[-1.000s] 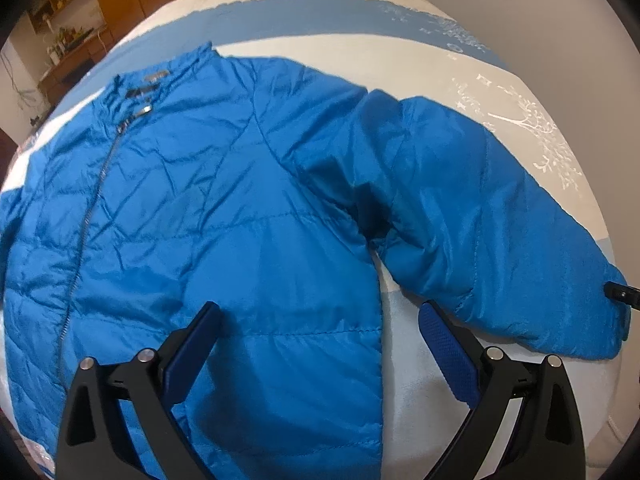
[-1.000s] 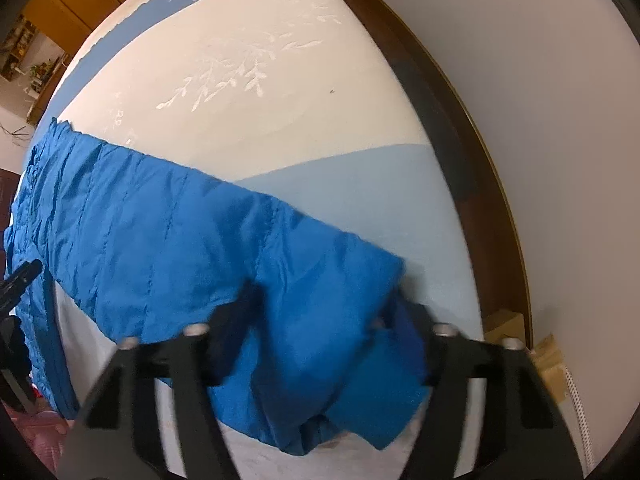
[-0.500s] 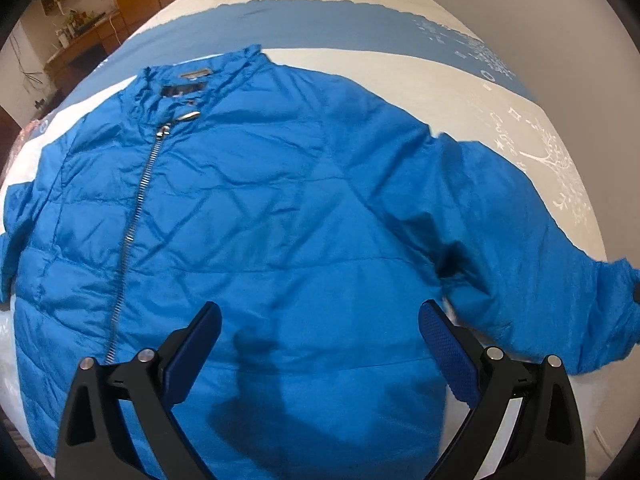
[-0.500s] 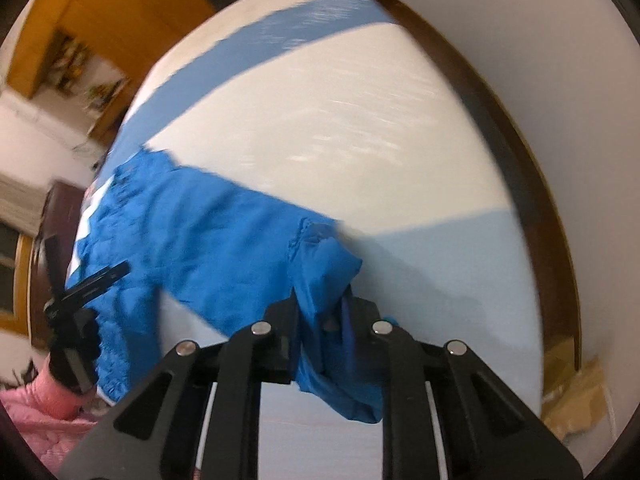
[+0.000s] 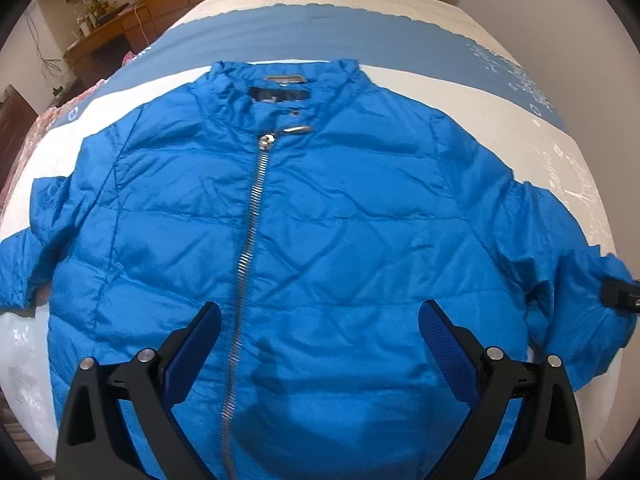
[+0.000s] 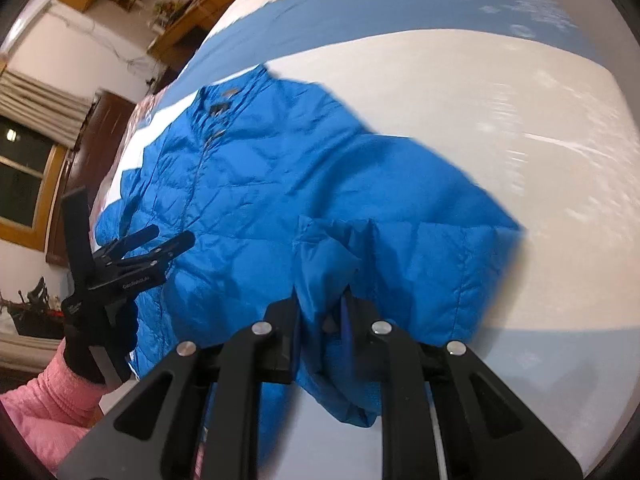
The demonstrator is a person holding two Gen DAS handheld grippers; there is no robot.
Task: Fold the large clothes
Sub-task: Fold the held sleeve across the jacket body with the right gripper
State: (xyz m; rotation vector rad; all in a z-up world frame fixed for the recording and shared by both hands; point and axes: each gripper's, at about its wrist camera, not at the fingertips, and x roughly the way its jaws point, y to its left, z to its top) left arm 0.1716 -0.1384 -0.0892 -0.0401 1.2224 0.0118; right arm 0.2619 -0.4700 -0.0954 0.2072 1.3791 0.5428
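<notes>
Hovering over the lower front of the blue puffer jacket (image 5: 340,220), the left gripper (image 5: 320,344) holds its jaws wide apart and grips nothing; in the left wrist view the jacket lies face up on the blue-and-white bedspread (image 5: 400,32), collar away from the camera and hem nearest, so its long axis runs straight ahead along the zipper (image 5: 250,240), which is closed up to the collar. One sleeve spreads off to each side, and the right-hand sleeve (image 5: 560,260) ends where a black gripper tip shows at the frame's edge. In the right wrist view, the right gripper (image 6: 320,320) has its jaws drawn together on the cuff (image 6: 332,264) of that sleeve, the fabric bunched and lifted between them, with the jacket body lying ahead and to the left of it and the left gripper seen further left over the jacket's lower front. The coming move, judged from this, is to carry the cuff leftward across the chest, and the right hand is the one placed for it. The shell looks glossy, quilted and lightly creased, likely slippery and springy when folded.
</notes>
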